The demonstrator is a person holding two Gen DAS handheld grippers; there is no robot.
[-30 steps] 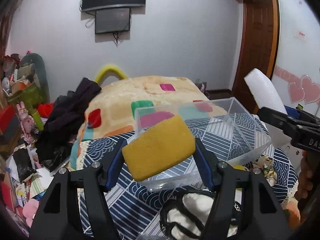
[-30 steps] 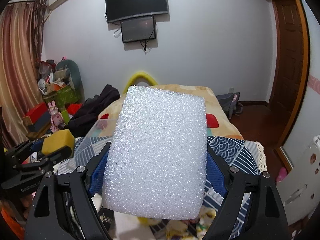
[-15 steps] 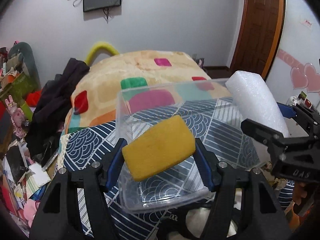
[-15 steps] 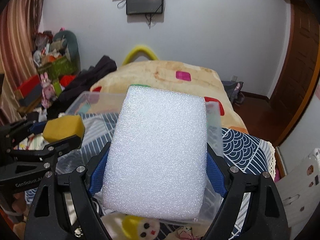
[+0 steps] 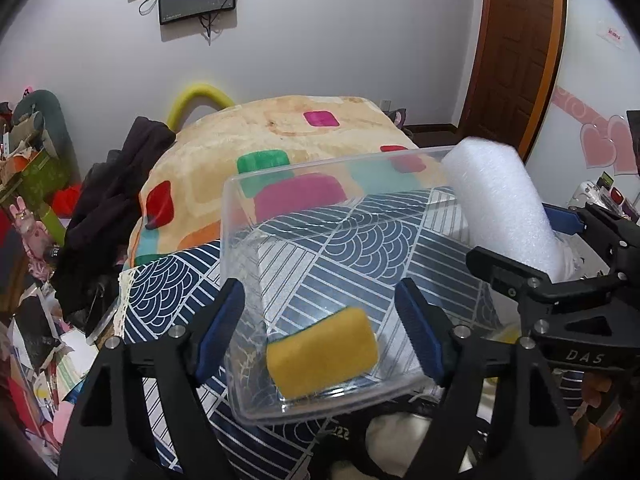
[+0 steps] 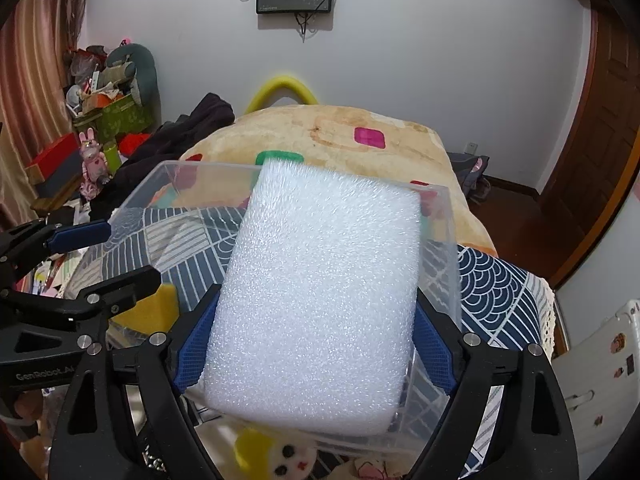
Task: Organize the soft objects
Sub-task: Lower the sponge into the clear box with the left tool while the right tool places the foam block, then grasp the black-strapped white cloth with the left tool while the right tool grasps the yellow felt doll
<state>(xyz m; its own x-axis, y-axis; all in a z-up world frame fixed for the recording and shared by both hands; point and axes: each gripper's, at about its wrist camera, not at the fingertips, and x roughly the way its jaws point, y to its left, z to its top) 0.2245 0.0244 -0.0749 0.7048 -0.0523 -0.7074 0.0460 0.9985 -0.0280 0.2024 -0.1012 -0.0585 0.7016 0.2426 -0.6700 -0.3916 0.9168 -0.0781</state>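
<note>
A yellow sponge (image 5: 322, 352) lies on the bottom of a clear plastic bin (image 5: 230, 216), at its near end; it also shows in the right wrist view (image 6: 162, 304). My left gripper (image 5: 320, 320) is open above the sponge, its blue pads apart and clear of it. My right gripper (image 6: 314, 340) is shut on a white foam block (image 6: 320, 300) and holds it over the bin's right side. The foam block (image 5: 498, 208) and the right gripper (image 5: 560, 240) show at the right of the left wrist view. The bin (image 6: 168, 172) stands on a blue patterned cloth.
A bed with a cream blanket (image 5: 288, 132) lies behind the bin. Dark clothes (image 5: 108, 196) and clutter pile at the left. A white and yellow plush toy (image 6: 280, 454) lies under the bin's near edge. A wooden door (image 5: 516, 40) stands at the right.
My left gripper has opened and the yellow sponge has dropped into the bin. Both grippers have moved forward and down over the bin. The foam block stays gripped.
</note>
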